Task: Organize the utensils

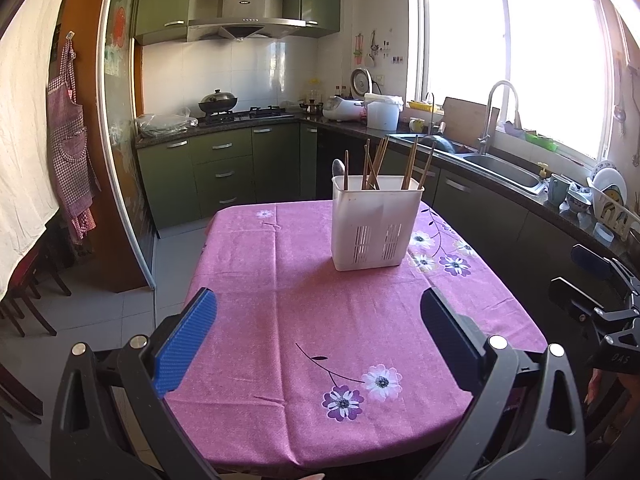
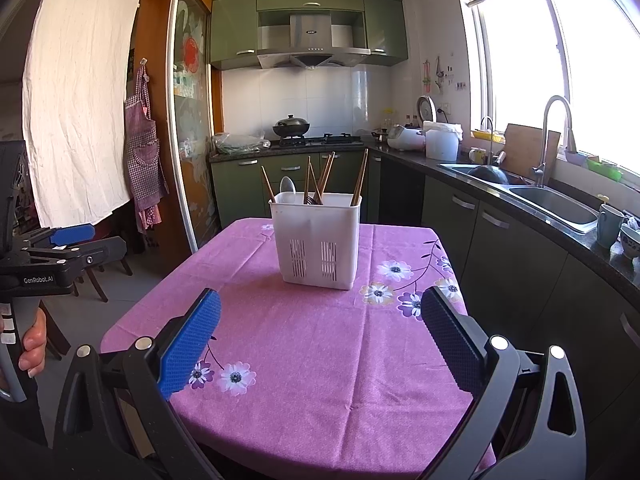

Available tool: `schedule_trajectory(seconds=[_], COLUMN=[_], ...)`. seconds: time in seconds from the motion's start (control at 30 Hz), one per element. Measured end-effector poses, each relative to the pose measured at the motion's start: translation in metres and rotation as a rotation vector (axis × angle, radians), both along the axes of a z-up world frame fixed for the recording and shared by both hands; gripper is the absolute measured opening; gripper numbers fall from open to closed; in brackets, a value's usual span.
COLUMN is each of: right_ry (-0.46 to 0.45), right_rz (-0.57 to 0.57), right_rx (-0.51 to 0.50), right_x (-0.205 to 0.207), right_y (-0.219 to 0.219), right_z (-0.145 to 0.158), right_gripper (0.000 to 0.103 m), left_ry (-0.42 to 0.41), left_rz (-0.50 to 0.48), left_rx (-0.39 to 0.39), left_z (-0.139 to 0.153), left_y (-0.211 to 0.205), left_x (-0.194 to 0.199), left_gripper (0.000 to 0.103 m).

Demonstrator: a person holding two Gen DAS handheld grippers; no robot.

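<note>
A white plastic utensil holder (image 1: 376, 224) stands upright on the far half of a table with a pink flowered cloth (image 1: 312, 320). It holds several wooden chopsticks (image 1: 376, 164) and a metal spoon (image 1: 338, 168). It also shows in the right wrist view (image 2: 318, 238), with the chopsticks (image 2: 320, 178) and the spoon (image 2: 287, 189). My left gripper (image 1: 318, 344) is open and empty above the near half of the table. My right gripper (image 2: 320, 344) is open and empty, also short of the holder. Each gripper shows at the edge of the other's view, the right (image 1: 596, 292) and the left (image 2: 72, 240).
The table (image 2: 280, 360) is small; its edges drop off left, right and near. A dark counter with a sink (image 2: 552, 204) and faucet runs along the right. A stove with a wok (image 1: 218, 104) is at the back. Chairs (image 1: 24, 292) stand left of the table.
</note>
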State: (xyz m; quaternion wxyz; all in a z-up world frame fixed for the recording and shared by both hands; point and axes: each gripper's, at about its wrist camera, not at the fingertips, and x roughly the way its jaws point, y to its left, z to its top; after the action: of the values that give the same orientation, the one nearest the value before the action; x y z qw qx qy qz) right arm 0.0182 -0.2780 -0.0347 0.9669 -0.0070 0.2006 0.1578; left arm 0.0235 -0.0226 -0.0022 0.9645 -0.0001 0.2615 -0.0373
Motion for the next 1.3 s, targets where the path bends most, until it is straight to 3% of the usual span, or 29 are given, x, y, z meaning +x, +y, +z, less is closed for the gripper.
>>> schedule_trajectory(seconds=[0.87,1.3], right_ry=[0.003,0.015], right_rz=[0.001,0.009], right_rx=[-0.002,-0.002], right_x=[0.000,0.005], right_y=[0.000,0.000], right_z=[-0.001,-0.010], right_gripper=[0.098,0.098], left_ry=[0.047,0.023], left_rz=[-0.029,-0.028], left_rx=[-0.009,0.010], left_z=[-0.005,-0.005], left_y=[-0.003,-0.006], left_x=[0.006,0.009], left_gripper=[0.097,0.097])
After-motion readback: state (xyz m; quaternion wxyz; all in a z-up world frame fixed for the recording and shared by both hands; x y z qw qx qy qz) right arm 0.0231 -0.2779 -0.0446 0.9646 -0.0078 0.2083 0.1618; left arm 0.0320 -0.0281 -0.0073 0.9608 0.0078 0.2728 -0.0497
